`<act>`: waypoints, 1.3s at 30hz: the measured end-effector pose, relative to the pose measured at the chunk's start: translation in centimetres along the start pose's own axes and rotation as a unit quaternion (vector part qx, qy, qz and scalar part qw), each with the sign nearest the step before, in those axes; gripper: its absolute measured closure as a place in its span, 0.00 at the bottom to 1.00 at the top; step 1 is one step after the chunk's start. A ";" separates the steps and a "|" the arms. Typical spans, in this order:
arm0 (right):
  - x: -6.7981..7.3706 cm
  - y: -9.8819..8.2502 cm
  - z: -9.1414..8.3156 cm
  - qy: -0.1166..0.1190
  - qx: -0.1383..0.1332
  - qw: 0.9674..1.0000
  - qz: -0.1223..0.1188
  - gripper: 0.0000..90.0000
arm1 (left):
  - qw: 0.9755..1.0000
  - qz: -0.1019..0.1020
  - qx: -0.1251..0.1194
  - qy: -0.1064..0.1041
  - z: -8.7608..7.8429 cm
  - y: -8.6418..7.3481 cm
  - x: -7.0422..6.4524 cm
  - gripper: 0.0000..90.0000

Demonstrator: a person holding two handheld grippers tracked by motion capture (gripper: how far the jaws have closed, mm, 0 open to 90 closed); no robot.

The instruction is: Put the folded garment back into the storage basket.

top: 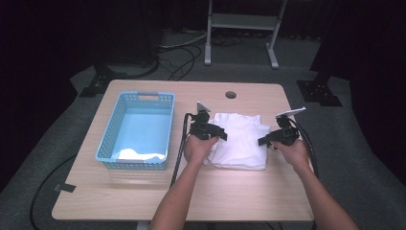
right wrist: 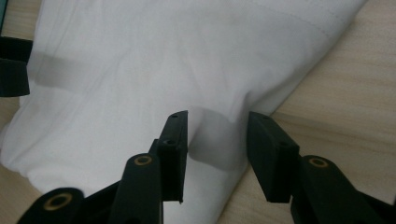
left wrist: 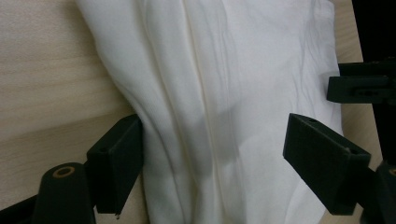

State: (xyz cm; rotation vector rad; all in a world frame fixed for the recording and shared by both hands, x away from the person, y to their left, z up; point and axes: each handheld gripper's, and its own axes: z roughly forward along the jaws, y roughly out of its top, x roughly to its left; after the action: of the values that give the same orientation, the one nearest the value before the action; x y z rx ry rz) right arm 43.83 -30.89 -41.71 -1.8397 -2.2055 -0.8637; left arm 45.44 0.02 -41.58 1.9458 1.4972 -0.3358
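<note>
A folded white cloth (top: 241, 140) lies on the wooden table (top: 143, 191), right of centre. My left gripper (top: 218, 135) is at the cloth's left edge. In the left gripper view (left wrist: 212, 149) its jaws stand wide, one against the cloth's (left wrist: 224, 84) edge and the other over it, with rumpled folds between them. My right gripper (top: 263, 140) is at the cloth's right edge. In the right gripper view (right wrist: 217, 140) its jaws pinch a raised fold of the cloth (right wrist: 154, 65), and creases run out from the pinch.
A light blue plastic basket (top: 107, 139) stands on the table's left half with a white item (top: 141, 154) at its near end. A round cable hole (top: 231, 95) sits near the far edge. A metal stand (top: 242, 28) is on the floor beyond.
</note>
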 end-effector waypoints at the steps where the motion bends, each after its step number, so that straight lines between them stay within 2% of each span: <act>1: 0.0 0.0 0.1 0.003 0.001 1.000 0.000 0.70 | 1.000 0.002 0.001 0.000 0.0 0.0 0.0 0.29; 4: 0.2 0.0 0.3 0.002 0.002 1.000 0.000 0.77 | 1.000 0.003 0.001 0.000 0.1 0.1 0.0 0.30; 6: 0.3 0.1 0.3 -0.005 0.005 1.000 -0.005 0.83 | 1.000 0.007 0.002 0.004 0.1 0.1 0.0 0.37; 13: 0.9 0.2 0.5 -0.030 0.012 0.999 -0.011 0.91 | 1.000 0.010 0.003 0.026 0.0 0.1 0.1 0.57; 17: 1.4 0.3 0.6 -0.046 0.017 0.999 -0.021 0.92 | 0.999 0.020 0.007 0.037 0.1 0.1 0.1 0.68; 22: 1.6 0.4 0.7 -0.053 0.021 0.998 -0.026 0.92 | 0.999 0.030 0.012 0.043 0.3 0.0 -0.2 0.78; 31: 2.1 0.4 0.7 -0.070 0.023 0.997 -0.028 0.92 | 0.998 0.025 0.011 0.052 0.4 0.0 -0.4 0.82; 33: 2.2 0.3 0.7 -0.072 0.021 0.996 -0.041 0.92 | 0.998 0.025 0.010 0.052 0.4 0.0 -0.4 0.83; 36: 2.4 0.1 0.8 -0.079 0.018 0.996 -0.043 0.92 | 0.998 0.021 0.010 0.053 0.5 0.0 -0.5 0.83; 39: 2.7 0.0 0.8 -0.090 0.015 0.994 -0.061 0.91 | 0.998 0.029 0.012 0.050 0.5 0.0 -0.4 0.83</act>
State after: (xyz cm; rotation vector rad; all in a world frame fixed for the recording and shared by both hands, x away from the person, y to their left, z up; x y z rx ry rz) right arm 43.35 -28.12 -41.14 -1.8524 -2.4479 -0.7040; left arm 45.38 -0.59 -41.70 2.0471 1.5023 -0.2341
